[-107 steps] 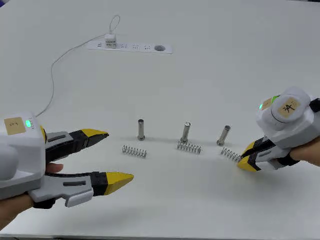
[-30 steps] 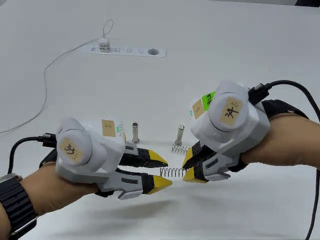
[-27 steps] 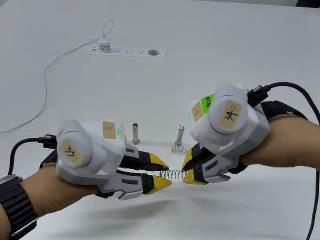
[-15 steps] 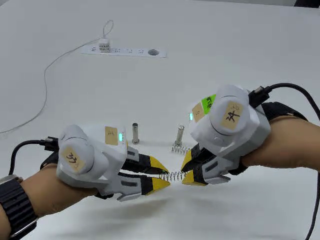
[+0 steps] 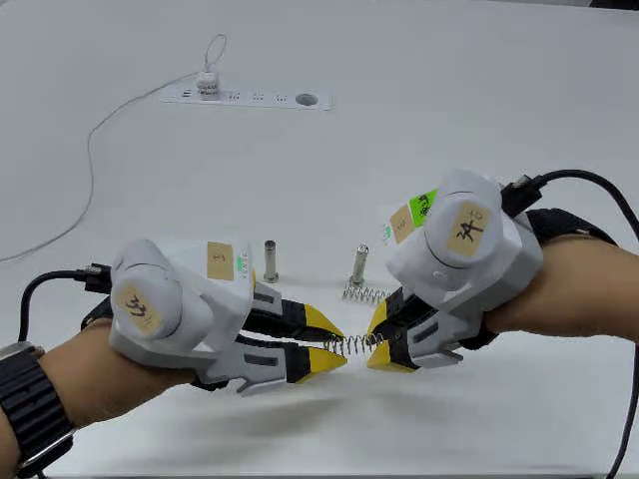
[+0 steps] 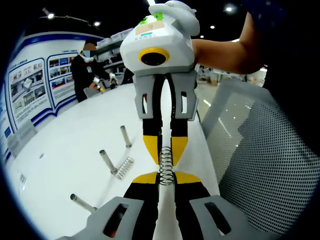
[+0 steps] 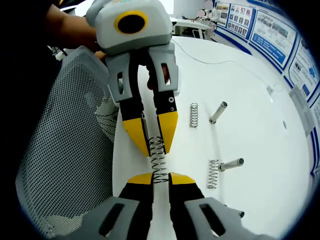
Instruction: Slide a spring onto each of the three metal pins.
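A small coil spring [image 5: 351,345] hangs level above the white table [image 5: 449,120], held at both ends. My left gripper [image 5: 335,342] grips its left end and my right gripper [image 5: 377,342] its right end. In the left gripper view my own yellow tips pinch the spring [image 6: 166,165], and the right gripper [image 6: 165,146] faces them from above. The right gripper view mirrors this, with the spring [image 7: 157,159] and left gripper [image 7: 151,134]. Two upright metal pins [image 5: 270,261] [image 5: 359,264] stand behind; a third pin [image 6: 82,203] is hidden in the head view. Another spring [image 5: 364,293] lies by the middle pin.
A white power strip [image 5: 255,98] with a plugged charger and cable [image 5: 95,140] lies at the table's far side. One more spring [image 7: 194,115] rests beside a pin [image 7: 218,112]. A mesh chair back [image 6: 270,165] stands off the table's near edge.
The right gripper lifted the right-hand spring from the table and brought it to the middle. The left gripper came in and its jaws narrowed onto the spring's free end.
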